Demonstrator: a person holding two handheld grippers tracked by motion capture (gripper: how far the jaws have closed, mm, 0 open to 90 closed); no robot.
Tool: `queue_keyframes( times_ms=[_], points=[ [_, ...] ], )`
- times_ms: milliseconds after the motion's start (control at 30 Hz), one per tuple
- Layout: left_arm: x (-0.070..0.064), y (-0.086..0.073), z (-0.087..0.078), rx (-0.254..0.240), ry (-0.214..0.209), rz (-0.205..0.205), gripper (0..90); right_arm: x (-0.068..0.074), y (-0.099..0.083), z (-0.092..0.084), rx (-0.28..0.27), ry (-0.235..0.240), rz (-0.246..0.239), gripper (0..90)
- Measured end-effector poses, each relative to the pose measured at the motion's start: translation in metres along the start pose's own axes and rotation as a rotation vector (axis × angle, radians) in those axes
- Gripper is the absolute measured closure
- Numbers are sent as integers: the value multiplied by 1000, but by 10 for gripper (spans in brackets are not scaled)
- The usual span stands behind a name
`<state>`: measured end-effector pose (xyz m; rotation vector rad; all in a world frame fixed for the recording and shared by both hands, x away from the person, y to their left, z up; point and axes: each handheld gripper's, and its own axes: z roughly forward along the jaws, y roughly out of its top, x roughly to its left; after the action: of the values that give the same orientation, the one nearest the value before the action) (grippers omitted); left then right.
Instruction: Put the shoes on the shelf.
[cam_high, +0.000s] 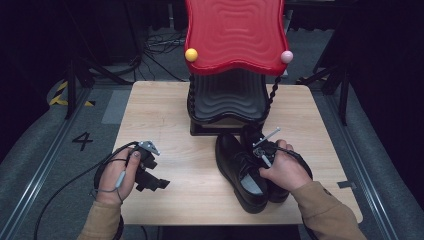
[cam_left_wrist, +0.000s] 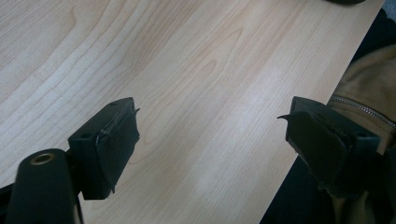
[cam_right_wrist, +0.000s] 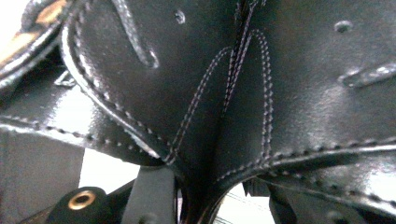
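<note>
At the lower left of the high view, the left gripper (cam_high: 148, 176) is resting in the person's hand low over the surface (cam_high: 165, 130), and in the left gripper view its 2 jaws are standing wide apart with nothing but bare wood grain between them, so it is probably just waiting clear of the work. At the lower right of centre, the right hand (cam_high: 284, 170) is pressing the right gripper (cam_high: 262, 150) down into a pair of black leather shoes (cam_high: 240, 170), 2 of them standing side by side and touching, toes pointing toward the top of the frame and heels toward the person. In the right gripper view, the stitched inner walls of both shoes (cam_right_wrist: 224, 93) are crowding together directly above the jaws, with a lace looping at the upper left; the jaws seem to be pinching those 2 adjoining sides together, which would let 1 gripper carry both shoes at once, though the pads themselves are mostly hidden by the leather. Just beyond the shoes, at the centre of the high view, a rack is standing with 2 wavy shelves: a black lower shelf (cam_high: 227, 97) and a red upper shelf (cam_high: 235, 32), joined by twisted black posts. 2 small knobs are capping the corners of the red shelf, 1 yellow (cam_high: 191, 54) and 1 pink (cam_high: 286, 56). Both shelves look vacant, so the pair is likely being gripped for a lift onto the rack.
</note>
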<state>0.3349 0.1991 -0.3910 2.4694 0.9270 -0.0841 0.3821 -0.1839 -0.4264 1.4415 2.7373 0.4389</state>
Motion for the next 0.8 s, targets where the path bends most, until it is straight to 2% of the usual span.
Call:
queue_keyframes(
  times_ms=[67, 167, 267, 333, 467, 667, 800],
  points=[
    [0, 0, 0, -3, -3, 1, 176, 1, 3, 0, 19, -11, 25, 736],
    [0, -1, -2, -6, 0, -2, 176, 1, 4, 0, 32, -18, 26, 750],
    [1, -1, -2, -7, -2, -2, 176, 2, 5, -1, 34, -27, 56, 778],
    [1, -1, -1, -7, -3, -1, 176, 1, 6, -2, 46, -28, 98, 805],
    [1, -2, -3, -10, -5, -4, 176, -1, 8, -4, 55, -24, 129, 815],
    [2, -3, -5, -18, 1, -7, 176, -2, 6, -18, 61, 4, 171, 823],
    [1, -3, -6, -23, 0, -7, 176, 4, 2, -34, 82, 12, 165, 822]
  ],
)
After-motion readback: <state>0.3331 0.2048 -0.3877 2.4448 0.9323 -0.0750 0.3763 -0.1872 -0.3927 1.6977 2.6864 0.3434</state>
